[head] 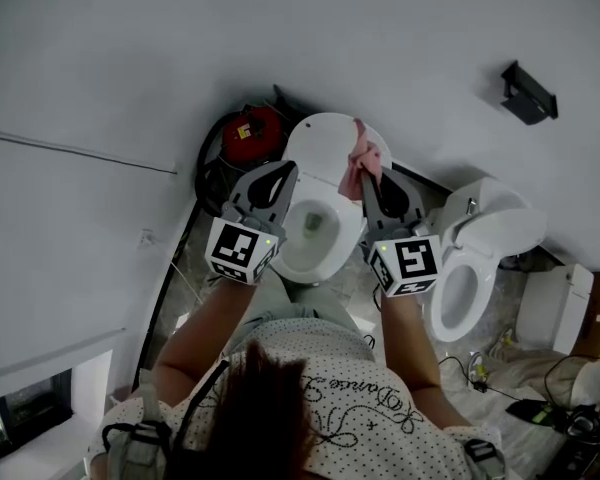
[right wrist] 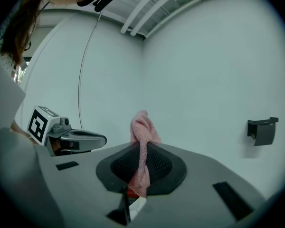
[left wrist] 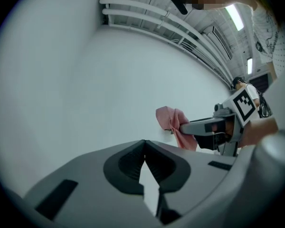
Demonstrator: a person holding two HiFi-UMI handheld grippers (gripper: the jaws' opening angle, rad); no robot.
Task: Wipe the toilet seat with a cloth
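A white toilet stands below me in the head view, with its lid (head: 325, 140) up and its seat (head: 288, 258) down around the bowl. Both grippers are held level above it. My right gripper (head: 368, 176) (right wrist: 141, 148) is shut on a pink cloth (head: 361, 163) (right wrist: 143, 127) (left wrist: 173, 123), which bunches past the fingertips in front of the raised lid. To its left, my left gripper (head: 283, 171) (left wrist: 143, 144) is shut with nothing in it. From the right gripper view the left gripper (right wrist: 102, 139) shows at the left, apart from the cloth.
A second white toilet (head: 472, 268) stands close at the right. A red object with black hoses (head: 250, 133) sits behind the first toilet at the left. A black holder (head: 528, 93) (right wrist: 262, 129) hangs on the white wall. Cables and gear lie on the floor at lower right.
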